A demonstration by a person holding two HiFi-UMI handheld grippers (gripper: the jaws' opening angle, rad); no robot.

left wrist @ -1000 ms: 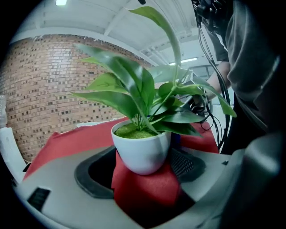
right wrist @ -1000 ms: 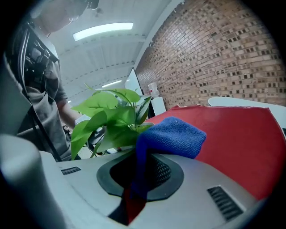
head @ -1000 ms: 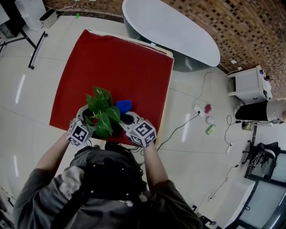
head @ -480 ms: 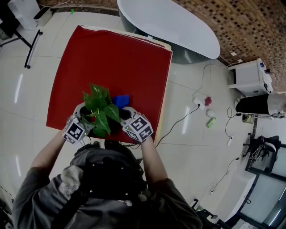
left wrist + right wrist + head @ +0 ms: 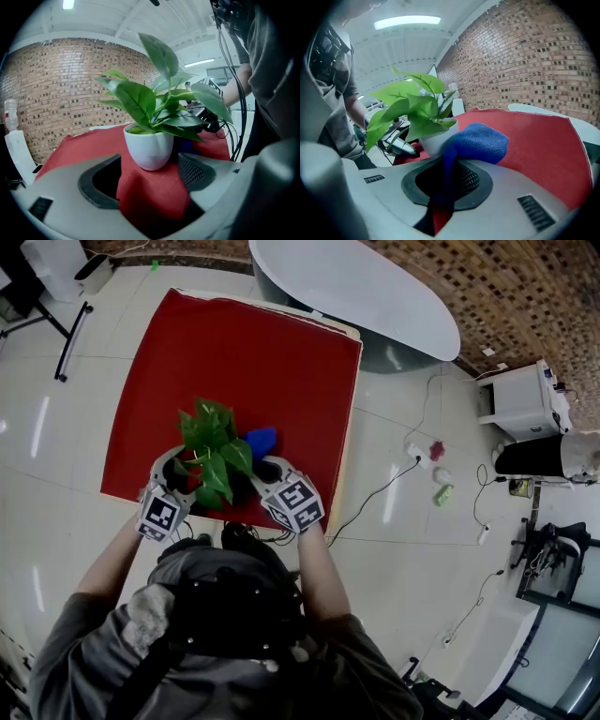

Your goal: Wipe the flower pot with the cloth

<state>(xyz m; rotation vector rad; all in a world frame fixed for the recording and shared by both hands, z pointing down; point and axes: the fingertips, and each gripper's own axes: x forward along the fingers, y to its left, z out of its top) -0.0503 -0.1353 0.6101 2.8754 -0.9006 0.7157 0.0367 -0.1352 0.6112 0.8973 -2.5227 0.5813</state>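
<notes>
A: Pot vs jaws, quick?
B: The flower pot stands on the red surface, near the person's edge. It's in line with the gap of the left gripper, just past the jaw tips. Those jaws are spread wide and neither pad presses on it. The mesh pad is close beside the pot.

A: Right side?
B: The right gripper has its jaws clamped on the blue cloth. A strip of it runs down between the pads and the rest bunches out ahead. The bunch sits right at the pot's side. I can't tell if it actually touches.

A: Materials?
B: The pot is smooth, white and rounded, narrowing toward the base. Broad glossy green leaves spread well over its rim. The cloth is fuzzy, like terry or microfibre. The surface cover is matte red fabric, with a fold humped up between the left jaws. The gripper bodies are grey plastic with dark pads.

A: Arm pose?
B: In the head view both forearms reach forward from the body, left forearm and right forearm. The grippers flank the pot from either side, angled inward and tipped down. Their marker cubes face up toward the camera.
</notes>
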